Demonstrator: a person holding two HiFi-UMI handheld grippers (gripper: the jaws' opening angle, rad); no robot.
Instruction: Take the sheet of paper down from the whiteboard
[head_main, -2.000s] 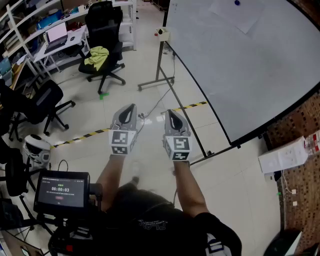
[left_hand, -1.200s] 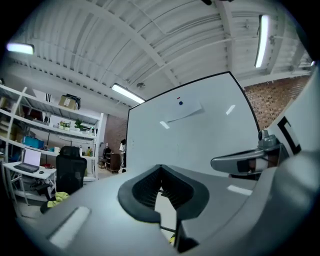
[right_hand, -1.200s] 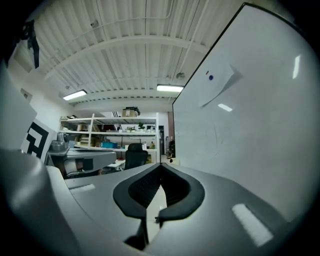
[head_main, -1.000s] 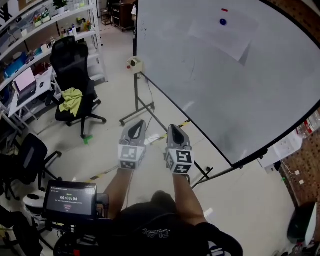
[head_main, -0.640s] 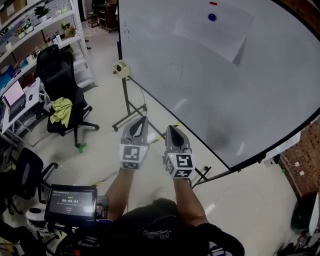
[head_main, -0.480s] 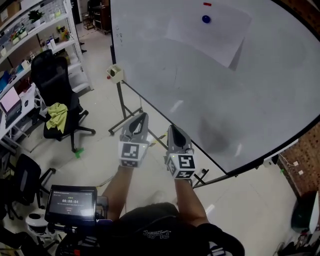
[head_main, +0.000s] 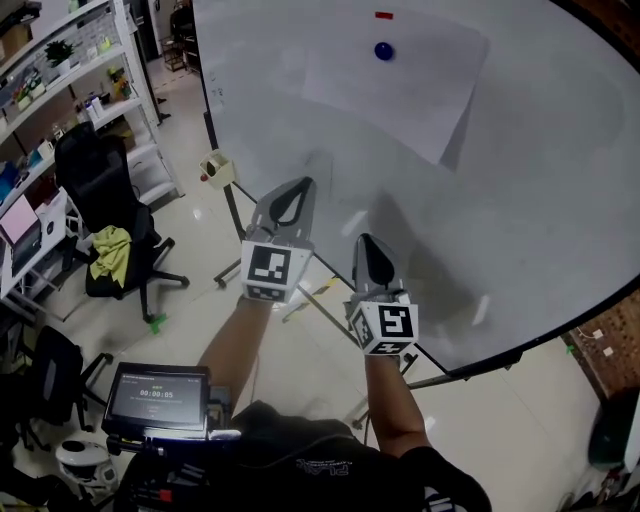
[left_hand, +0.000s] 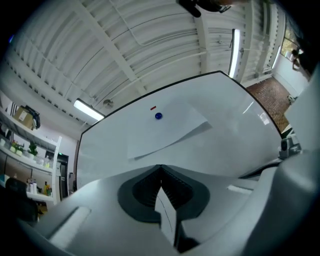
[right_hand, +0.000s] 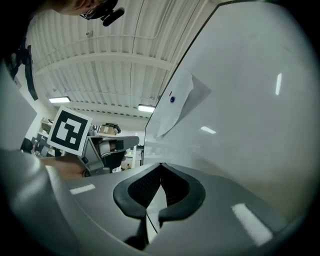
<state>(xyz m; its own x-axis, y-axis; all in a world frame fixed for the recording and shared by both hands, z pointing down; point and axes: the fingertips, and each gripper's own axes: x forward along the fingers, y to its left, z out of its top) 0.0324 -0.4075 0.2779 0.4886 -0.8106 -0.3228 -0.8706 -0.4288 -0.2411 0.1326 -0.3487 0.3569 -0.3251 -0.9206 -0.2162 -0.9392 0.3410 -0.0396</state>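
A white sheet of paper (head_main: 400, 82) hangs on the whiteboard (head_main: 540, 200), pinned near its top by a round blue magnet (head_main: 384, 50); a small red magnet (head_main: 384, 15) sits just above it. The sheet's right edge lifts off the board. The paper (left_hand: 167, 131) and the blue magnet (left_hand: 158, 116) also show in the left gripper view, and the paper (right_hand: 176, 106) in the right gripper view. My left gripper (head_main: 297, 192) is shut and empty, raised below the sheet. My right gripper (head_main: 370, 248) is shut and empty, lower and to the right.
The whiteboard stands on a wheeled metal frame (head_main: 235, 240) with a small box (head_main: 216, 168) at its left post. Black office chairs (head_main: 105, 195) and shelving (head_main: 70, 70) stand at the left. A screen on a stand (head_main: 158, 398) is at my lower left.
Both grippers have risen toward the whiteboard, the left higher than the right. The view has swung closer to the board, so the paper now sits more centred. Both stay shut.
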